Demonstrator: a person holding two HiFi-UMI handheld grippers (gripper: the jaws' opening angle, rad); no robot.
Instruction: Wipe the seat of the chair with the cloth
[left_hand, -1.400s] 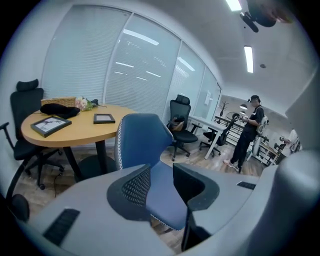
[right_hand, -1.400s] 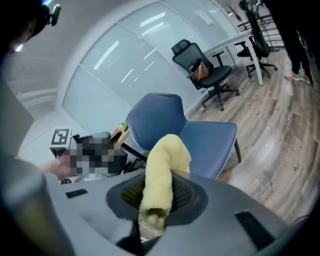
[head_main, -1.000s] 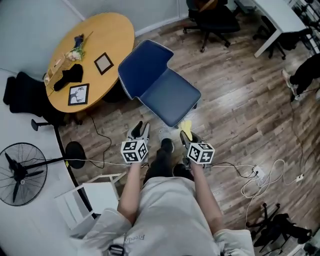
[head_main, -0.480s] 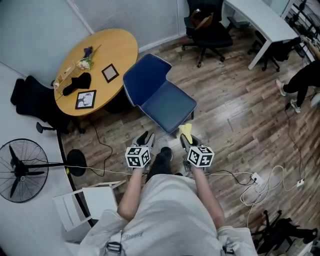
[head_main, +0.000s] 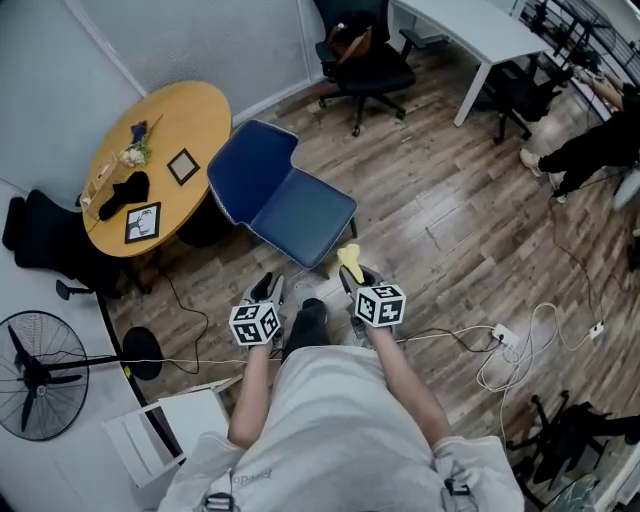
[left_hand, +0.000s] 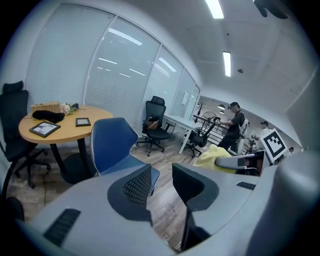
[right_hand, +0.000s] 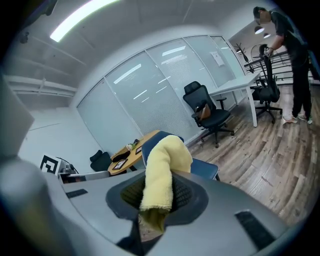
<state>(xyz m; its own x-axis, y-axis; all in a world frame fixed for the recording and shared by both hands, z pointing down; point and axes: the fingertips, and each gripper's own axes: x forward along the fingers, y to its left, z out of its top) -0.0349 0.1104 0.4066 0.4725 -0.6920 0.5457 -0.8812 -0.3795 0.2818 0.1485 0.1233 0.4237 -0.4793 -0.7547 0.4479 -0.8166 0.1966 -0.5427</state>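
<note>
**Head view with both gripper views.** The person is standing just in front of the blue chair (head_main: 290, 205), facing its seat. Both forearms are reaching forward and down, with the elbows bent close to the torso. The two grippers are sitting side by side, a little apart.

- **Left arm:** The left gripper (head_main: 268, 289) is pointing toward the front edge of the seat. In the left gripper view its jaws are standing apart with a clear gap. Nothing is lying between them, and only the wood floor (head_main: 450, 230) and the chair are showing beyond.
- **Right arm:** The right gripper (head_main: 352, 272) is pointing the same way. Its jaws are pressing together on a yellow cloth (right_hand: 162, 170). The folded bulk of the cloth is rising above the jaw tips, and a short end is hanging below them.
- **Cloth and chair:** The cloth is hanging in the air near the front corner of the seat, apart from it. The chair is standing on the floor beside a round wooden table (head_main: 190, 120), with its backrest turned toward the table.
</note>
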